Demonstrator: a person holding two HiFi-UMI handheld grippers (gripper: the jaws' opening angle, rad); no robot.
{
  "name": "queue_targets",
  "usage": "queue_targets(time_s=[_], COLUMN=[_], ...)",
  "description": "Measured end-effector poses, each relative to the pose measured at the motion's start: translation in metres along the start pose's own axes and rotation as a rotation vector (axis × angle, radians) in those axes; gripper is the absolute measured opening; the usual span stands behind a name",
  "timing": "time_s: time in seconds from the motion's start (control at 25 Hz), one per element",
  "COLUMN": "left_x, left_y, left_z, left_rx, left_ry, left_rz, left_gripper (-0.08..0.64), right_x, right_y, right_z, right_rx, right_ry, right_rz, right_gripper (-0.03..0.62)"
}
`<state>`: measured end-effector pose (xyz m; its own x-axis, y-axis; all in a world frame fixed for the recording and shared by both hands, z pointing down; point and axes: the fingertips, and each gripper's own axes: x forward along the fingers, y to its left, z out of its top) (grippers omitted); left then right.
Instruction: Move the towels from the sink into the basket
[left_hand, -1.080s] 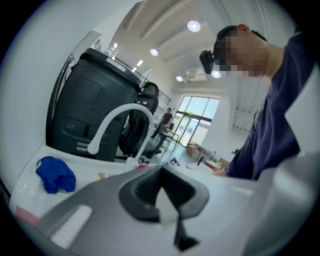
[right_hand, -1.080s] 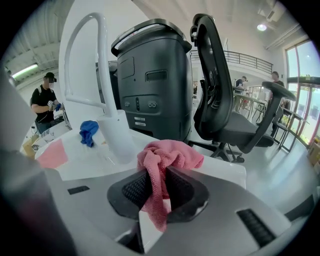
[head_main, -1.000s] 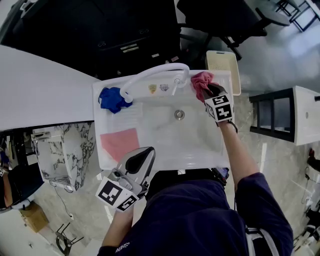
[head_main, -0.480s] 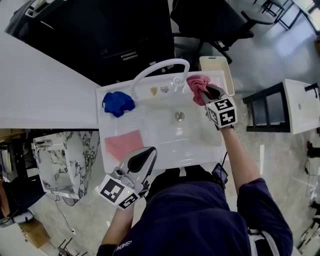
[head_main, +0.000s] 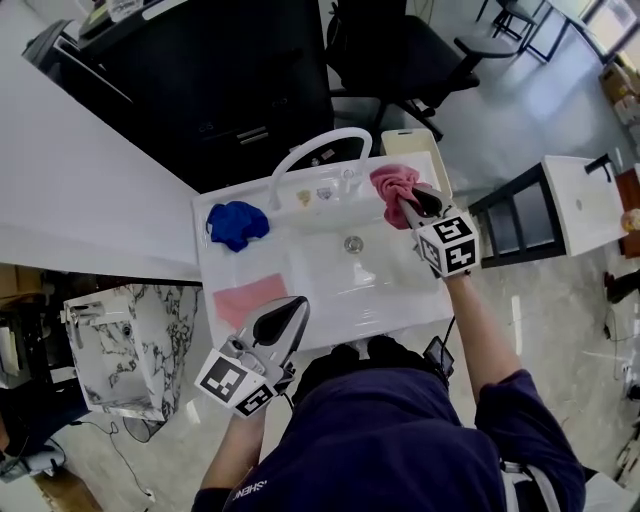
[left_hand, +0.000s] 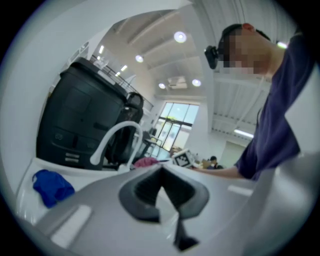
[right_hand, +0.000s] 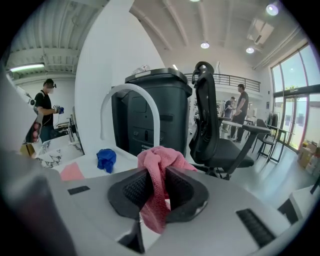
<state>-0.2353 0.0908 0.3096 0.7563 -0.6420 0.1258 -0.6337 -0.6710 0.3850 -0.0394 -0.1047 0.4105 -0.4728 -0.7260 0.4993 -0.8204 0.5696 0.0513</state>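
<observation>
My right gripper (head_main: 403, 205) (right_hand: 156, 175) is shut on a dark pink towel (head_main: 392, 184) (right_hand: 159, 162), which hangs bunched above the far right corner of the white sink (head_main: 405, 290). The cream basket (head_main: 412, 141) stands just beyond that corner, partly hidden. A blue towel (head_main: 237, 223) (right_hand: 106, 158) (left_hand: 51, 186) lies crumpled on the sink's left ledge. A flat light pink towel (head_main: 250, 300) (right_hand: 73, 171) lies nearer me. My left gripper (head_main: 298, 304) (left_hand: 161, 172) hovers over the sink's near edge, shut and empty.
A white arched faucet (head_main: 315, 148) (right_hand: 131, 100) stands at the sink's back, left of the held towel. Behind it are a black bin (right_hand: 155, 110) and an office chair (head_main: 400, 50) (right_hand: 215, 125). A black shelf frame (head_main: 510, 225) is at the right.
My right gripper has risen with the dark pink towel, lifting it off the sink's corner. The left gripper has shifted only slightly and stays shut.
</observation>
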Motion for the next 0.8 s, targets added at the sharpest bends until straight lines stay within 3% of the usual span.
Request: queue_targets(time_s=[0.4, 0.8], left_x=[0.005, 0.03], left_y=[-0.007, -0.041], left_z=[0.009, 0.004], left_rx=[0.022, 0.041], left_ry=[-0.011, 0.013], left_rz=[-0.079, -0.11], left_gripper=[0.003, 0.003], right_x=[-0.044, -0.082], right_y=[-0.002, -0.025], right_z=[0.02, 0.014], right_rx=[0.015, 0.054], right_ry=[-0.063, -0.116], right_rz=[-0.053, -0.059], right_gripper=[0.066, 0.064])
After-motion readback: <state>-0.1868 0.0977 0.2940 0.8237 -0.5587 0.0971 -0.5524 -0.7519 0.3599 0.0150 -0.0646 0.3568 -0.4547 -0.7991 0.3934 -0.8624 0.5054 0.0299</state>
